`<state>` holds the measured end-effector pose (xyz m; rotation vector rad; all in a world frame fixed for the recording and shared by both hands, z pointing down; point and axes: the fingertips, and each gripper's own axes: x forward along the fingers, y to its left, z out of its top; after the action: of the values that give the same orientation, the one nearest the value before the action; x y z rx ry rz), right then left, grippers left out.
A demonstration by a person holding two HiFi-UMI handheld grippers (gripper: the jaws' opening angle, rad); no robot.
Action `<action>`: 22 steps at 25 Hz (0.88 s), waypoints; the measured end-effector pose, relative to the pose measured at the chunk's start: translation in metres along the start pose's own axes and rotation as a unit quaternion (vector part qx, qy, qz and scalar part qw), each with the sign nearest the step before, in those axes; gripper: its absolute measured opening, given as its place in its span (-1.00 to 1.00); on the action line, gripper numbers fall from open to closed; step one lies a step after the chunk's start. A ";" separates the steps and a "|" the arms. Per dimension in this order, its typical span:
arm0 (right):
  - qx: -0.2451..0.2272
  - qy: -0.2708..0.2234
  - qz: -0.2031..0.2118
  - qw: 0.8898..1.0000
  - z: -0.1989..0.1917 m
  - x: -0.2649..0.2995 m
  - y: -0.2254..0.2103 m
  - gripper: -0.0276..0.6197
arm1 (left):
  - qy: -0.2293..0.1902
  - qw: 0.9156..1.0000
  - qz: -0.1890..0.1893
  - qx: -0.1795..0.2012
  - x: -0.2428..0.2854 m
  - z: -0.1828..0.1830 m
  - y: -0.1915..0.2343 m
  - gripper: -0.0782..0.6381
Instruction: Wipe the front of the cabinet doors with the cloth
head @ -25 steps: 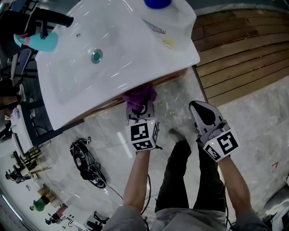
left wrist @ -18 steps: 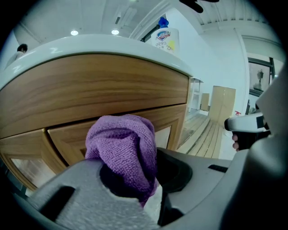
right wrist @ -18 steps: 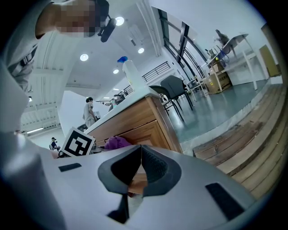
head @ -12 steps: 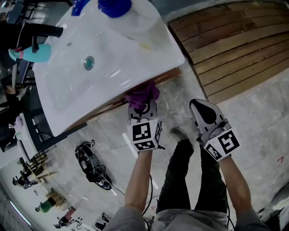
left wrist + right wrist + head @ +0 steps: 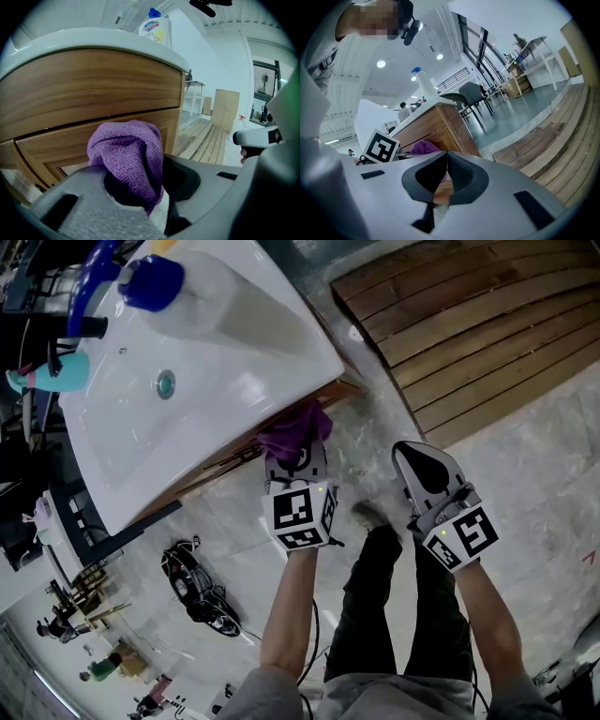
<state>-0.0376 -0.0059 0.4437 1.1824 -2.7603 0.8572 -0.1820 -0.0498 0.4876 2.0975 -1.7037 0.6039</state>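
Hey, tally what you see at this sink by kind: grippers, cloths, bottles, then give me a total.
Grippers: 2, the left gripper, shut on the cloth, and the right gripper, shut and empty.
Cloths: 1, the purple knitted cloth.
Bottles: 2 that I can make out, the white plastic bottle with a blue cap and the small teal bottle.
Total: 5.

above: sink rim (image 5: 234, 442) overhangs cabinet front (image 5: 93, 89) | right: open floor (image 5: 375, 442) | left: black clutter (image 5: 192, 582)

purple cloth (image 5: 295, 432), wood-grain cabinet (image 5: 93, 79), white sink (image 5: 225, 362)
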 end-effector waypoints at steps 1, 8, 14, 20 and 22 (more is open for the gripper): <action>0.001 -0.001 -0.001 1.000 0.001 -0.001 -0.002 -0.88 | 0.001 1.000 -0.002 0.000 0.001 0.001 -0.003 -0.57; 0.010 -0.002 -0.012 1.000 0.004 -0.011 -0.016 -0.88 | 0.009 1.000 -0.018 0.007 0.011 0.007 -0.023 -0.57; 0.014 -0.005 -0.018 1.000 0.011 -0.015 -0.025 -0.88 | 0.018 0.999 -0.034 0.012 0.018 0.014 -0.039 -0.57; 0.017 -0.001 -0.020 1.000 0.012 -0.023 -0.032 -0.88 | 0.007 0.997 -0.063 0.034 0.026 0.028 -0.071 -0.57; 0.016 0.001 -0.020 1.000 0.012 -0.024 -0.031 -0.88 | 0.001 0.997 -0.077 0.030 0.032 0.033 -0.081 -0.57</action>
<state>0.0028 -0.0134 0.4433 1.2362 -2.7217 0.9003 -0.0941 -0.0776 0.4755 2.2429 -1.5235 0.6171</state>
